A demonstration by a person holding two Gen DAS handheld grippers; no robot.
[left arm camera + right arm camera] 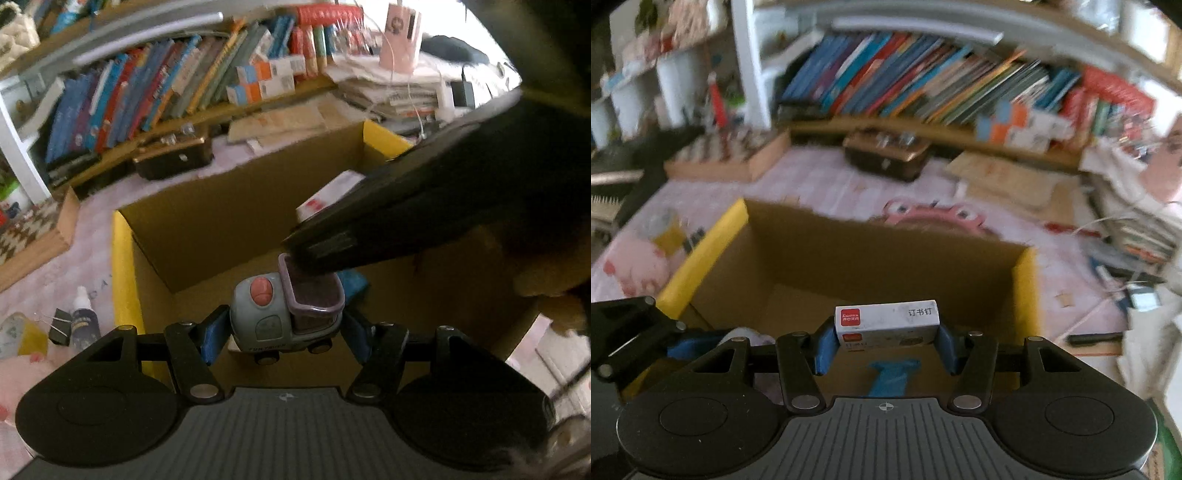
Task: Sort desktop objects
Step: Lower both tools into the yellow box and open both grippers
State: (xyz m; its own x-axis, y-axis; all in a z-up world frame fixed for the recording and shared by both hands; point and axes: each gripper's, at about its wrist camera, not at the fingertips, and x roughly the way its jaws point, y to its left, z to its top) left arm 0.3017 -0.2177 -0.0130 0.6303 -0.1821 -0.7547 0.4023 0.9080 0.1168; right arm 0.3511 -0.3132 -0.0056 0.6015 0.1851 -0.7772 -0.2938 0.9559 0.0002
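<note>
My left gripper (284,338) is shut on a small grey toy truck (284,314) with a purple tipper and a pink dome, held above the open cardboard box (207,229) with yellow flaps. The right gripper's black body (406,206) crosses the left wrist view from the upper right, with the white box (328,195) at its tip. In the right wrist view my right gripper (886,341) is shut on a white staples box (886,321) with a red label, over the same cardboard box (871,251). A blue object (892,376) lies on the box floor below. The left gripper (639,332) shows at the left edge.
Around the box lies a pink cloth (827,173). A dropper bottle (84,321), binder clip (59,326) and a pink crab-shaped thing (934,218) lie on it. A dark case (886,157), a wooden tray (731,155), paper stacks (391,92) and a bookshelf (155,88) stand behind.
</note>
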